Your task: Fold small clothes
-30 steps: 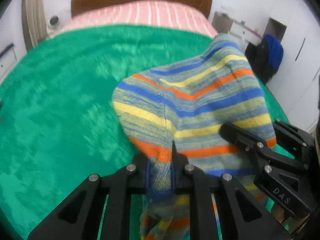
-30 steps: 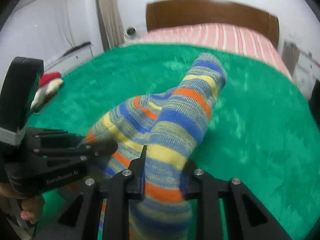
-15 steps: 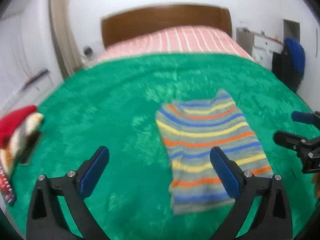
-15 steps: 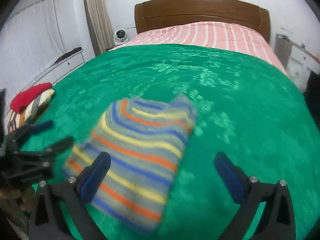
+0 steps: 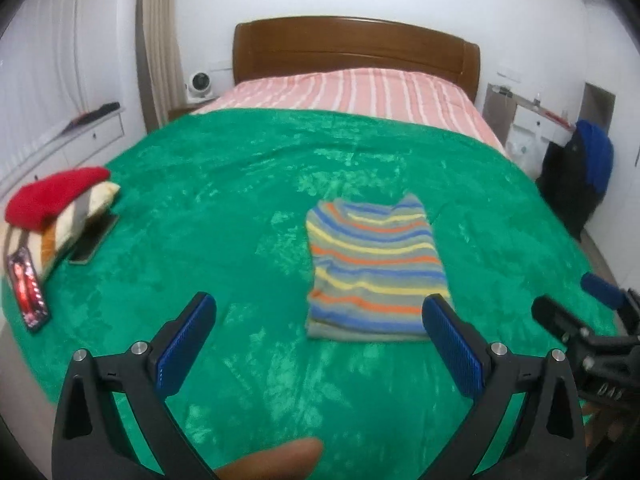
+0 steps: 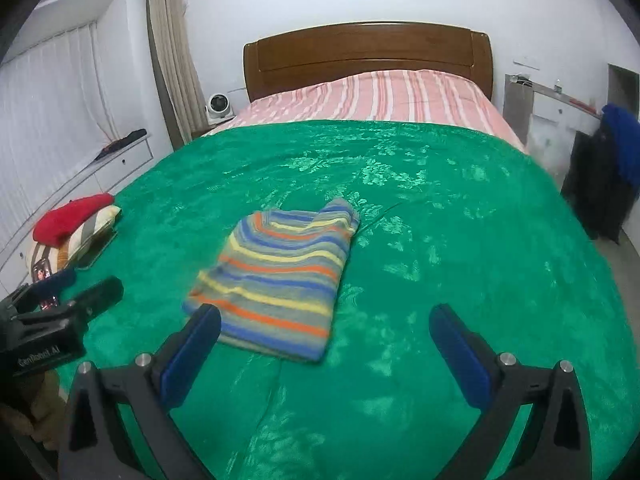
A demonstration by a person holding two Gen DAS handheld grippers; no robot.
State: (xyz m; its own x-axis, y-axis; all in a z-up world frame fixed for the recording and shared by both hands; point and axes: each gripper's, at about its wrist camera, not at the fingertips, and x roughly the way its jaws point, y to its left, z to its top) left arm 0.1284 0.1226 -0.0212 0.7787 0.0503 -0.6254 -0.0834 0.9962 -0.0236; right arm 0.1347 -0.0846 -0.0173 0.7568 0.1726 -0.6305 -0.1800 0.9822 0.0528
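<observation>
A striped garment (image 5: 372, 270), folded into a flat rectangle with blue, yellow, orange and grey bands, lies on the green blanket (image 5: 224, 216); it also shows in the right wrist view (image 6: 280, 276). My left gripper (image 5: 320, 344) is open and empty, held back from the garment's near edge. My right gripper (image 6: 326, 354) is open and empty, just short of the garment's near edge. Each gripper shows at the edge of the other's view: the right one (image 5: 576, 316), the left one (image 6: 64, 296).
A pile of folded clothes with a red one on top (image 5: 52, 200) sits at the blanket's left edge, with a phone (image 5: 92, 240) and a red packet (image 5: 28, 288) beside it. Striped pink bedding (image 5: 352, 92) and a wooden headboard lie beyond. A dark chair with blue cloth (image 5: 580, 172) stands right.
Both grippers were shut on the raised striped garment; they let go, opened wide and drew back. The garment now lies folded flat on the blanket.
</observation>
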